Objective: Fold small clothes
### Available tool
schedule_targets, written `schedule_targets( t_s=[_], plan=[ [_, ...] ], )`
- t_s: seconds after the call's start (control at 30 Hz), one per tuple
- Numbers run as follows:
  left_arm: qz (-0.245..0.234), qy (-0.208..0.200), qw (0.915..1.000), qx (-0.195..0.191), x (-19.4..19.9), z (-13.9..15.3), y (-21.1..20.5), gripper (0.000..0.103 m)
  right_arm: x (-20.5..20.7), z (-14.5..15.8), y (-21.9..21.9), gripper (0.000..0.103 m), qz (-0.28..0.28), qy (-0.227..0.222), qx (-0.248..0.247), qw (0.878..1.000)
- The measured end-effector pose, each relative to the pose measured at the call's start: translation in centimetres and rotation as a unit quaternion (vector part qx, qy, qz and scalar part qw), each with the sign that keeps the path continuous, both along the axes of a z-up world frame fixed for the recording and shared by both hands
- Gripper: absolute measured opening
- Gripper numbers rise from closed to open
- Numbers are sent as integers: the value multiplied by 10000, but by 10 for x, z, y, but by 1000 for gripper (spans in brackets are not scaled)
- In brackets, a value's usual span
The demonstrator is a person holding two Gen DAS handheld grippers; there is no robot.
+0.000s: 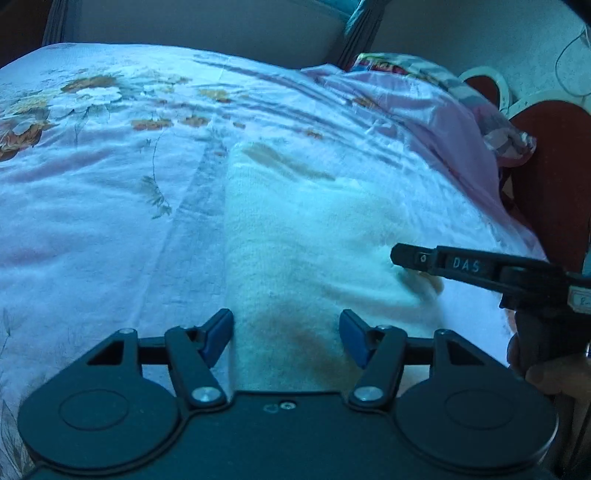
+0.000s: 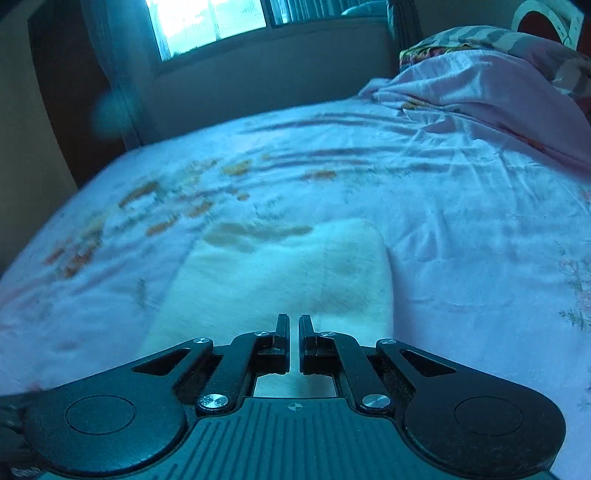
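A small white fuzzy garment [image 1: 295,236] with brownish marks lies folded on the floral bedsheet [image 1: 110,184]. My left gripper [image 1: 286,332] is open, its blue-padded fingers [image 1: 218,332] straddling the garment's near end just above it. My right gripper [image 1: 397,256] reaches in from the right in the left wrist view, its tip pressed on the garment's right part. In the right wrist view the right gripper [image 2: 293,325] has its fingers almost together over the garment [image 2: 288,273]; I cannot see cloth pinched between them.
A pink blanket [image 2: 480,92] and patterned pillow [image 1: 406,70] are bunched at the far right of the bed. A red and white headboard [image 1: 554,166] stands at the right. A window [image 2: 207,22] and wall lie beyond the bed's far edge.
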State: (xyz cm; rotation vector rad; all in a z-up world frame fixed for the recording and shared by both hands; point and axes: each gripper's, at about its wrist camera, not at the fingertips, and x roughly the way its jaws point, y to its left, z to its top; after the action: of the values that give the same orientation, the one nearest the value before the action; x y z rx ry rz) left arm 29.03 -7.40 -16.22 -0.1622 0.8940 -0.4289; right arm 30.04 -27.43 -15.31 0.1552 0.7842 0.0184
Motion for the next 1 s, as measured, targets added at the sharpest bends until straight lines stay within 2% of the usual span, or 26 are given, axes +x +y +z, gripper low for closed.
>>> schedule_targets(
  t_s=[0.03,0.1,0.2,0.3,0.37,0.4,0.43,0.47,0.57,0.7,0.77,0.83,0.9,1.0],
  plan=[
    [-46,156,9999,35,2,-9,-1,65,3,-21,-5,0,2,198,-298,9994],
    [-77,63,9999,-66,-4,-16,2,65,0,-33,-20,0,-63,178,-230,9996],
    [-119,79,9999,-2,-5,-13,3,64,-2,-24,-20,0,-166,174,-148,9996],
    [-115,147,9998,-6,-2,-10,4,64,-15,-3,-10,0,-95,-224,25,9997],
    [-121,130,9998,33,-3,-10,3,64,-16,-3,-3,0,-123,-349,-349,9987],
    [-117,125,9998,47,-3,-10,3,64,-10,-12,-5,0,-221,-122,-592,9979],
    [-125,125,9998,59,-4,-10,2,66,-4,-23,-10,0,-290,161,-593,9977],
    [-132,117,9998,76,-5,-10,1,66,-4,-27,-16,0,-341,200,-453,9982],
    [-138,110,9998,122,-5,-8,1,64,-7,-11,-17,0,-350,93,-287,9989],
    [-105,80,9998,119,-2,-3,1,64,-23,12,-18,0,-500,-454,173,9976],
    [-105,43,9998,151,-2,-1,0,64,-19,4,-13,0,-353,-198,28,9992],
    [-97,79,9998,164,-1,-3,0,68,-13,-16,-11,0,-262,299,-222,9990],
    [-79,142,9998,131,-1,-6,2,68,-19,-17,-16,0,-355,219,9,9991],
    [-36,66,9999,109,-1,-2,6,68,-28,-1,-23,0,-421,30,346,9985]
  ],
)
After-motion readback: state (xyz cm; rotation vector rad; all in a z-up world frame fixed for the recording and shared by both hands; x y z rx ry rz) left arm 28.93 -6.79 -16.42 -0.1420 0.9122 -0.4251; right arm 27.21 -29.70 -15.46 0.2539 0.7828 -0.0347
